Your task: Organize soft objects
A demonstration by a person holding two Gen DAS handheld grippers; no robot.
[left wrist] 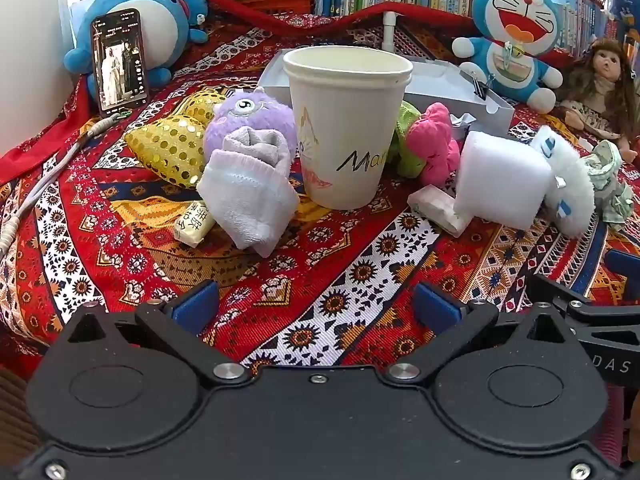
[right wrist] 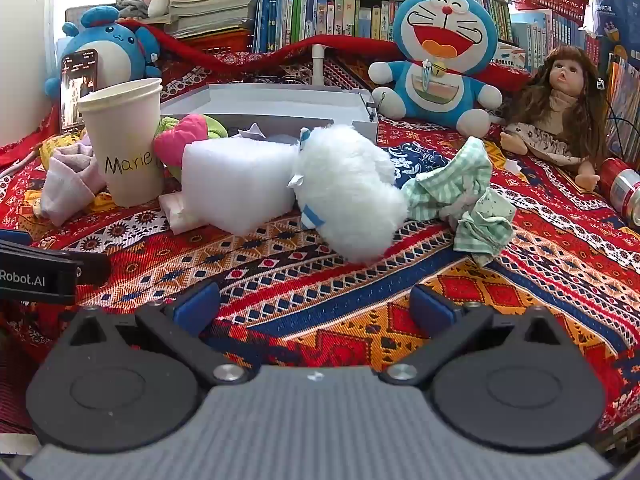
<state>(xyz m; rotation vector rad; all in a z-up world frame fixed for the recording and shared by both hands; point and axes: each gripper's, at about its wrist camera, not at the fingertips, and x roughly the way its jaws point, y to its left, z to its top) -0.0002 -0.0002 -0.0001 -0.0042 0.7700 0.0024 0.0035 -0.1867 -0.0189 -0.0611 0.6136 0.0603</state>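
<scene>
My left gripper (left wrist: 316,308) is open over the patterned cloth, nothing between its blue pads. Ahead lie a rolled white sock (left wrist: 250,196), a purple furry plush (left wrist: 248,118), a gold sequin star (left wrist: 172,148) and a paper cup (left wrist: 346,128) marked "Marie". Right of the cup sit a pink and green plush (left wrist: 432,142), a white foam block (left wrist: 500,178) and a white fluffy toy (left wrist: 568,184). My right gripper (right wrist: 316,308) is also open and empty. In front of it lie the fluffy toy (right wrist: 352,188), the foam block (right wrist: 236,184) and a crumpled green checked cloth (right wrist: 464,200).
A shallow grey box (right wrist: 280,104) stands behind the pile. A blue cat plush (right wrist: 436,52), a doll (right wrist: 560,108), a blue round plush (left wrist: 140,20) with a phone (left wrist: 120,60) leaning on it, and bookshelves line the back. A red can (right wrist: 624,188) lies far right.
</scene>
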